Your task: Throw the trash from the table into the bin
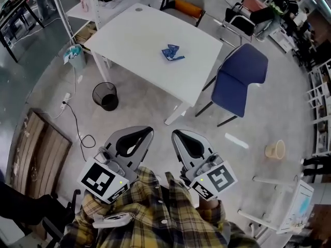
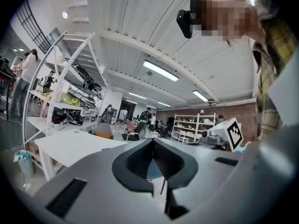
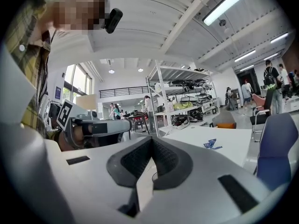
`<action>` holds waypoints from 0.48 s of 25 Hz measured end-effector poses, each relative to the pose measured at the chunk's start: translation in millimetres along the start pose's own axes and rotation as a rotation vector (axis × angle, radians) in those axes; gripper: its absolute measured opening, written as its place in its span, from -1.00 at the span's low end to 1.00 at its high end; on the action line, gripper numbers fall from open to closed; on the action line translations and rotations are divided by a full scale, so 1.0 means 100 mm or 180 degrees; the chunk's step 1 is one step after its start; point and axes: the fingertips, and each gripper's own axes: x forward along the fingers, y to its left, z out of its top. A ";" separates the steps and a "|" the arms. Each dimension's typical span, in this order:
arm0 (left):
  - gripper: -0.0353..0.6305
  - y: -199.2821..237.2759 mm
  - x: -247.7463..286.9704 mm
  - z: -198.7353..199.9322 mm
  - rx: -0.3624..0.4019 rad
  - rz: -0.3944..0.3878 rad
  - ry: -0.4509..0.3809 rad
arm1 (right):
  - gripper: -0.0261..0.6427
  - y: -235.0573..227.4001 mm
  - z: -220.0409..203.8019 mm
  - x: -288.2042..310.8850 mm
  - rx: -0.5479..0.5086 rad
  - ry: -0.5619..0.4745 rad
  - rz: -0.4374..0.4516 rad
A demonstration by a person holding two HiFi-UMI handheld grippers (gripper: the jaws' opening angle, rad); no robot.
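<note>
A crumpled blue piece of trash (image 1: 171, 52) lies on the white table (image 1: 139, 40), well ahead of me. In the right gripper view the trash (image 3: 210, 144) shows on the table (image 3: 191, 136) to the right of the jaws. A black mesh bin (image 1: 105, 95) stands on the floor by the table's near left leg. My left gripper (image 1: 149, 130) and right gripper (image 1: 175, 133) hover side by side over the floor, short of the table. Both are shut with nothing in them, as the left gripper (image 2: 153, 140) and right gripper (image 3: 152, 139) views show.
A blue chair (image 1: 239, 79) stands at the table's right side. A small bin with a teal bag (image 1: 76, 56) sits left of the table, a shelf rack behind it. A cable (image 1: 77, 125) and wooden panels (image 1: 36, 154) lie on the floor left, a beige basket (image 1: 275, 150) right.
</note>
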 end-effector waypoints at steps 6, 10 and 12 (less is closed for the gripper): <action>-0.87 0.84 0.10 0.22 0.0025 -0.0094 0.0049 | -0.93 -0.28 0.12 0.73 0.0072 0.0002 -0.0247; -0.87 1.32 0.12 0.24 -0.0023 -0.0102 0.0097 | -0.93 -0.45 0.09 1.09 0.0146 0.0038 -0.0403; -0.87 1.49 0.15 0.24 -0.0060 -0.0123 0.0123 | -0.93 -0.51 0.07 1.24 0.0202 0.0059 -0.0468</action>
